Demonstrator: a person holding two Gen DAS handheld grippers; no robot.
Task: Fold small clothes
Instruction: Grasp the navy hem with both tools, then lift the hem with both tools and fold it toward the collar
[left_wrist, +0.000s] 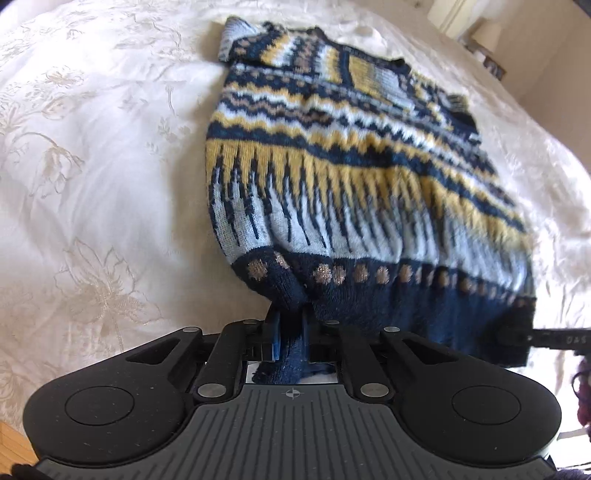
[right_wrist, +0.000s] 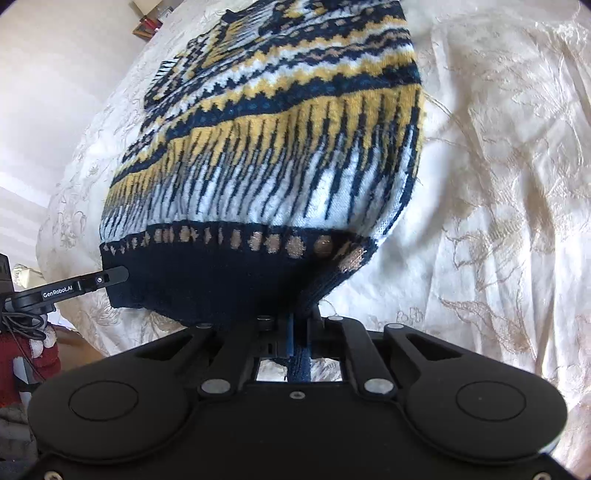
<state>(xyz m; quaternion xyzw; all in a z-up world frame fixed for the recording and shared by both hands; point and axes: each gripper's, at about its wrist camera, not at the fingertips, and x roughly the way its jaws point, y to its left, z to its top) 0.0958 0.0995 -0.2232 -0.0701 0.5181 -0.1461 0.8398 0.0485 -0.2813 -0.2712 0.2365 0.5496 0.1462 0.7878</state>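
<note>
we hold the knitted sweater (left_wrist: 332, 177) by its dark ribbed hem, one corner in each gripper. our left gripper (left_wrist: 290, 325) is clenched on the hem's left corner, our right gripper (right_wrist: 301, 325) on its right corner, navy wool bunched between the fingers. the hem is lifted off the bed (left_wrist: 92, 166) while the patterned body slopes away and lies on the white embroidered cover. bare cover spreads wide on both sides of the sweater; the bed's far edge curves behind the collar.
</note>
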